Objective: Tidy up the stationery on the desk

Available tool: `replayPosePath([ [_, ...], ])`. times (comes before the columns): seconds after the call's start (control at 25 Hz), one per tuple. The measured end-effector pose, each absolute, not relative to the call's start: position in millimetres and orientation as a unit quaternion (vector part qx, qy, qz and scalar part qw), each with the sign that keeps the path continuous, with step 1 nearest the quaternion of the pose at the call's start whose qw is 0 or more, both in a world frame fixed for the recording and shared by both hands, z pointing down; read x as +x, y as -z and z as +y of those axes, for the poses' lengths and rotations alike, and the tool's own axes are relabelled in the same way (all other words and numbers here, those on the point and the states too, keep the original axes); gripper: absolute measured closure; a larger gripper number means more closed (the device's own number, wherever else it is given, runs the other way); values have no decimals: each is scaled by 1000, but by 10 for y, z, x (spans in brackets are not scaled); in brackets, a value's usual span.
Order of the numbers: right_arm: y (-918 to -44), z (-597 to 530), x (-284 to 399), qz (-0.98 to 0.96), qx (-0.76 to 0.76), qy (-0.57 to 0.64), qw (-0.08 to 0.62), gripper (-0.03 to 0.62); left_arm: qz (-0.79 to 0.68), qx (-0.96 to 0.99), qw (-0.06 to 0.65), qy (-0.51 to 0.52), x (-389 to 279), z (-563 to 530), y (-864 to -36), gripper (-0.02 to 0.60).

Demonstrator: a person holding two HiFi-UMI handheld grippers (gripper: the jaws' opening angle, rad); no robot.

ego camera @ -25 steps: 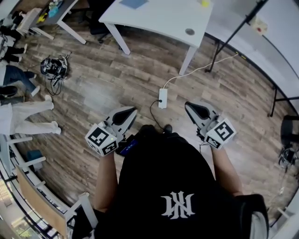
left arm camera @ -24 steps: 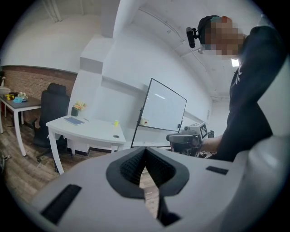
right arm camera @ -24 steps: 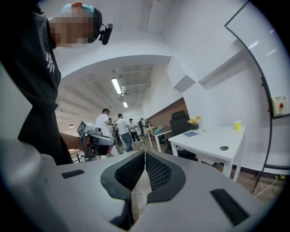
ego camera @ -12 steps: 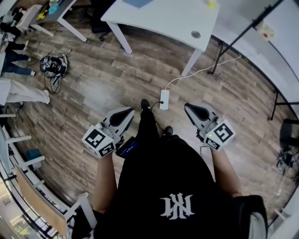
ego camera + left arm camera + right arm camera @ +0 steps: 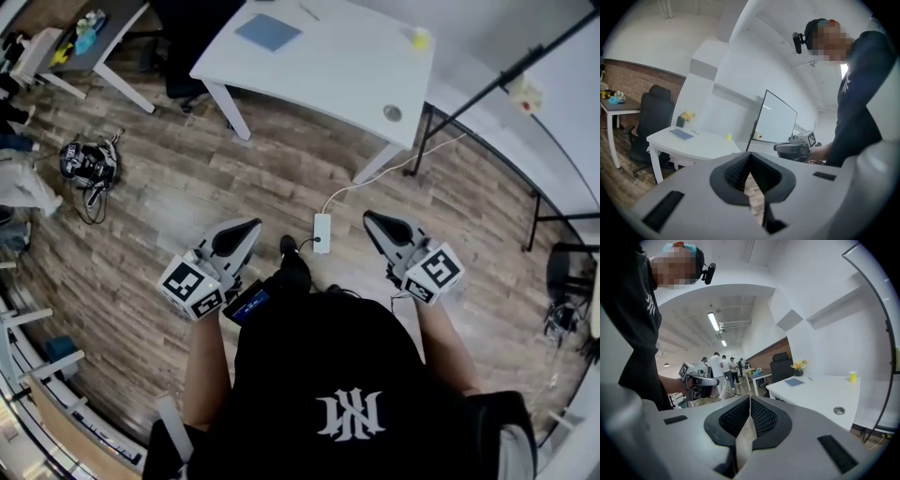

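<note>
A white desk (image 5: 347, 66) stands ahead, at the top of the head view. On it lie a blue notebook (image 5: 267, 31) and a pen (image 5: 309, 11), and a yellow cup (image 5: 421, 38) stands near its right end. My left gripper (image 5: 246, 228) and right gripper (image 5: 372, 218) are held level over the wooden floor, short of the desk. Both are shut with nothing between the pads. The left gripper view shows the notebook (image 5: 682, 134), the cup (image 5: 728, 136) and a flower pot (image 5: 684, 117). In the right gripper view the notebook (image 5: 794, 382) and cup (image 5: 853, 376) lie far off.
A power strip (image 5: 321, 232) with its cable lies on the floor between me and the desk. A black chair (image 5: 187, 28) stands at the desk's left. A whiteboard stand (image 5: 487, 84) is at the right. Gear (image 5: 86, 161) lies on the floor at left. People (image 5: 719, 371) stand far off.
I have walked toward the desk: more of its top, with the notebook and cup, has come into view. Both grippers moved forward with me and stayed shut.
</note>
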State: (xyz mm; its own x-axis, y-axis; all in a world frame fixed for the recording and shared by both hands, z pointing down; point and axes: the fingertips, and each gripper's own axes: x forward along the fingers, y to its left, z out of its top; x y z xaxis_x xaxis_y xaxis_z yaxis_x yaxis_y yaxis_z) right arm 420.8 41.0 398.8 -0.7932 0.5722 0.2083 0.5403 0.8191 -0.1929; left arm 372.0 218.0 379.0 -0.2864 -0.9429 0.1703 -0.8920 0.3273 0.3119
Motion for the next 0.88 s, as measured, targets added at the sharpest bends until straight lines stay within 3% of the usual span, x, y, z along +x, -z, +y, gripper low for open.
replayPosePath([
  [0.32,-3807,799,3258,-950,-279,-40,131,557,-783,597,149,96,2851,2502,-3701,580],
  [0.88,-3766,756,2576,-958,-251,-21,134,557,-766,612,158,117,2122,2492,-3888,580],
])
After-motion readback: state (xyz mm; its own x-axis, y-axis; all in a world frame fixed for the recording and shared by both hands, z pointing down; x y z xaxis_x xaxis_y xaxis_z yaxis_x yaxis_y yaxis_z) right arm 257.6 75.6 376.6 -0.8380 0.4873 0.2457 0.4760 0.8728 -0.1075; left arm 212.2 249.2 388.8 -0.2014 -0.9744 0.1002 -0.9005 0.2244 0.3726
